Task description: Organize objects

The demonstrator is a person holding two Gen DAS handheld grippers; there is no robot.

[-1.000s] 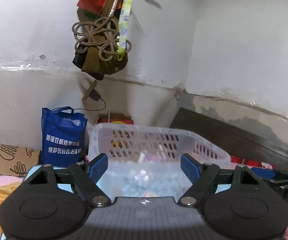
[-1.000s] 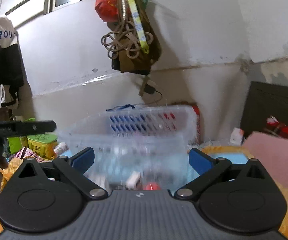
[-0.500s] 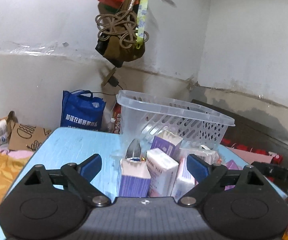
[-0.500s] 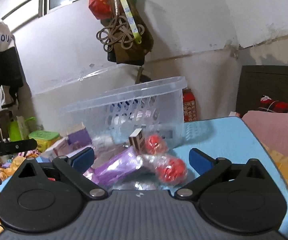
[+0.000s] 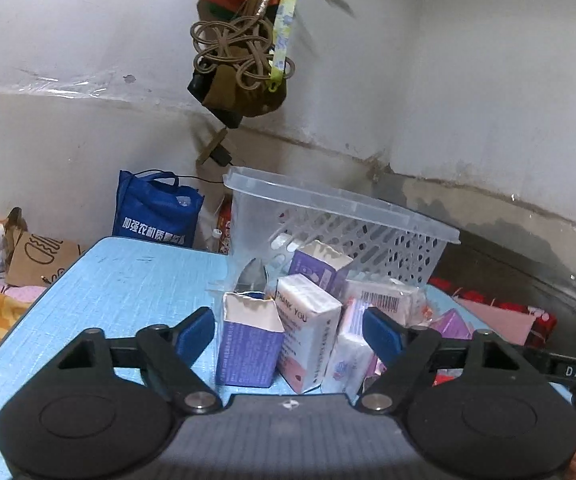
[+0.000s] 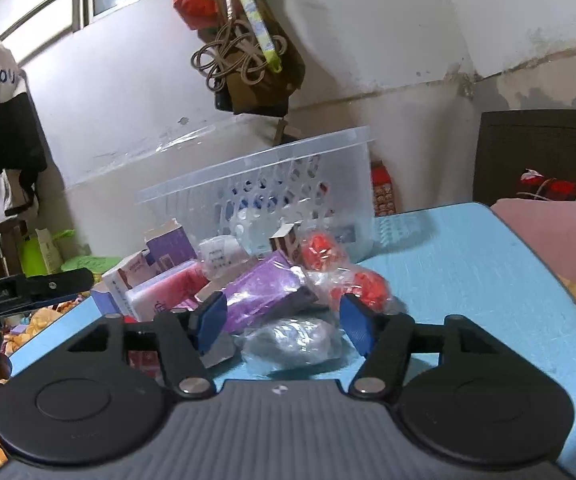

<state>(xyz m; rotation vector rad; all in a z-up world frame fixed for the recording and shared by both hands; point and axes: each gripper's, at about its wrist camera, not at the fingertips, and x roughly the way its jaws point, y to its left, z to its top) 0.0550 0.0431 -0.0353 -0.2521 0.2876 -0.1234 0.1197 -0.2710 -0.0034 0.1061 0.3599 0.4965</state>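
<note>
While the clear plastic basket is lying tipped on its side on the blue textured tabletop, its slotted wall and flat rim are facing up and its spilled contents are sitting in a heap at its mouth. From the left wrist view, the left gripper is hovering low over the near edge of the heap, its jaws having just been closing yet standing fairly wide, with nothing pressed between the blue pads. Between them, at 12 o'clock, a purple carton with a torn-open white top is standing upright, touching a white carton printed "THANK YOU" that is leaning at 1 o'clock. A taller purple box is standing behind them against the basket.

From the right wrist view, the right gripper is also half open, its jaws having just been closing, and they are grasping nothing. A crinkly clear bag with a soft grey lump inside is lying between the pads. A glossy purple packet is slanting at 11 o'clock, and round red pieces in cellophane are lying at 1 o'clock. A blue fabric bag is standing beyond the table at 10 o'clock in the left view.
</note>
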